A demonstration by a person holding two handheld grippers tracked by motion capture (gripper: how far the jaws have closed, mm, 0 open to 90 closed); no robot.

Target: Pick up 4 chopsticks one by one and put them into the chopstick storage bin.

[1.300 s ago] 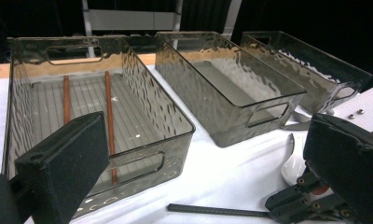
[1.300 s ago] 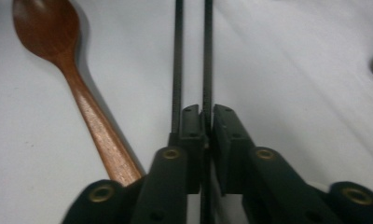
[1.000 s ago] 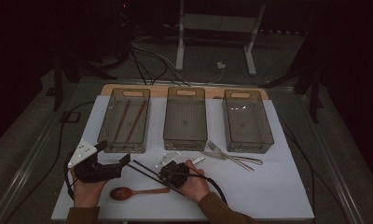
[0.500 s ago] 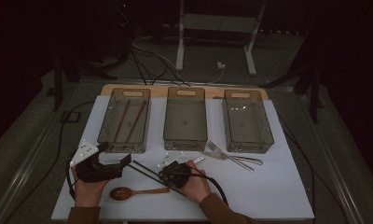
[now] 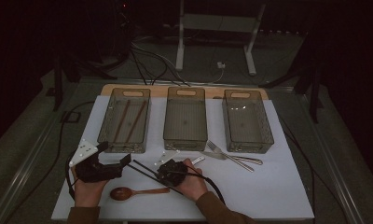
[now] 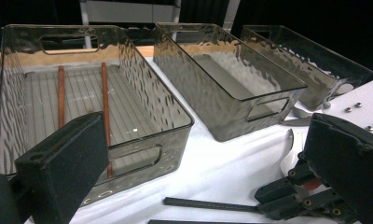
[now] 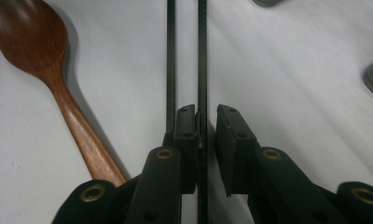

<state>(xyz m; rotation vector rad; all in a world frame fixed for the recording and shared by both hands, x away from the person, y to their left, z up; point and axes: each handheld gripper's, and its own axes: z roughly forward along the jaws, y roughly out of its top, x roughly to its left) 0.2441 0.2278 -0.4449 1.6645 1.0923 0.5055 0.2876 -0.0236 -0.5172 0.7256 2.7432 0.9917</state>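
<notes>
covering the table, a white sheet [image 5: 278, 186] in a dark room, three bins [image 5: 185, 119] in a row, two black chopsticks [image 7: 201, 51] just before the middle bin, right gripper [image 7: 205, 123] slightly parted around one, left gripper [image 5: 111, 161] gaping empty, one wooden spoon [image 5: 128, 192], two forks [image 5: 231, 156].

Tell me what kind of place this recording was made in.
Probably a lab or recording workspace, not a home kitchen. A white table stands in a dark room with cables across the floor and a metal stand behind. Three clear bins sit in a neat row, with cutlery laid out beside them.
</notes>
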